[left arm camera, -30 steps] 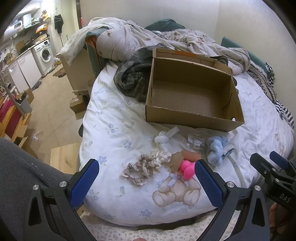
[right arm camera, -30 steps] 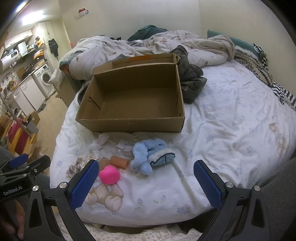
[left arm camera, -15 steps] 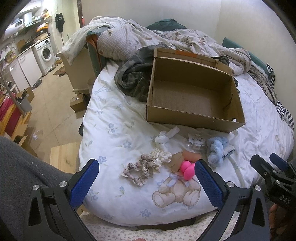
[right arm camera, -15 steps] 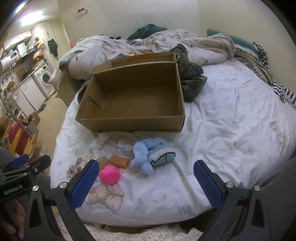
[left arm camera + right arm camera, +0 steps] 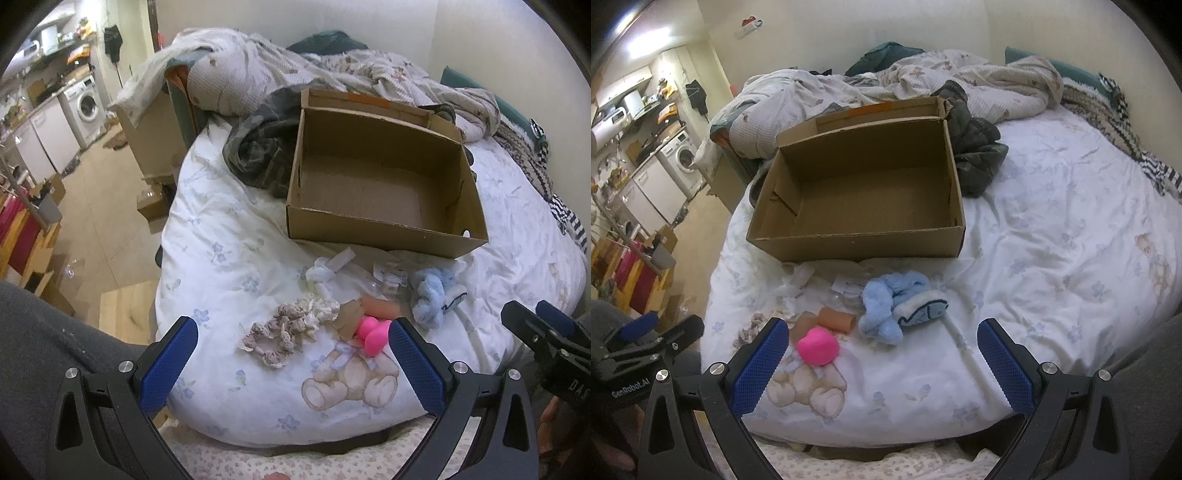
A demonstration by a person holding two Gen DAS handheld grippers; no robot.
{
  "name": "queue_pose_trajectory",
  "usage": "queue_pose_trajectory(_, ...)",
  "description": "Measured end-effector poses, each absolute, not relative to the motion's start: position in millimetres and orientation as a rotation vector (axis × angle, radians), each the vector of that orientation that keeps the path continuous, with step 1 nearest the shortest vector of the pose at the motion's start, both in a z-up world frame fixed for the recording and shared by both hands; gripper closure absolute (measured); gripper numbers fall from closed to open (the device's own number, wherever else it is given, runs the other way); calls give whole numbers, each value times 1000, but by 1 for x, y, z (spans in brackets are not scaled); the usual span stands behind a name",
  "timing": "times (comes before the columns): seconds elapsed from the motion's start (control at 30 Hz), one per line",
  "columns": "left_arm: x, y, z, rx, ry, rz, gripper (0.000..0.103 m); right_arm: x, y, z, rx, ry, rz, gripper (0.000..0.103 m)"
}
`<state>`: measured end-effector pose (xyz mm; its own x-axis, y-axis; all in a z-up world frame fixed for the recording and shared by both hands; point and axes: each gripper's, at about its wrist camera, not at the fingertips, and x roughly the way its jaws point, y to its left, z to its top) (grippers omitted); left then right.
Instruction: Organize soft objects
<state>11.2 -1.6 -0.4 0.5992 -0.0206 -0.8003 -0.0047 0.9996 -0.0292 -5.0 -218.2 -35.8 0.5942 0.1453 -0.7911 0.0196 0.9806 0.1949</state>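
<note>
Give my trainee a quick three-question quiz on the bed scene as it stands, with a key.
1. True or false: the brown cardboard box already holds a soft item.
2. Which lies nearest the right gripper? A) fluffy light-blue plush cloth B) crumpled dark grey jacket
3. Fill in: the jaws of the left gripper are ____.

Key: 1 false, the box is empty; 2 A; 3 open.
</note>
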Motion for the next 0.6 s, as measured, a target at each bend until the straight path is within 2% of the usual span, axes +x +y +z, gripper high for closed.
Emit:
queue_pose_trajectory(0.27,56,29,3,-84,1049,90,0,34,-227,-35,243,1056,144,0)
queue_pose_trajectory(0.47,91,49,-55,-152,1315,125,1,68,-238,-50,209,1166,147,0)
queue_pose_trajectory(0.5,95,48,-68,-169,1362,115,5,73,-241,-51,212,1179,149,0)
queue_pose_trajectory(0.53,96,47,-81,-181,1411,111,12,77,-244,-53,212,1185,146,0)
queue_pose_trajectory(0.6,98,48,-102,-198,1461,119,17,86,-251,-56,210,1194,130,0)
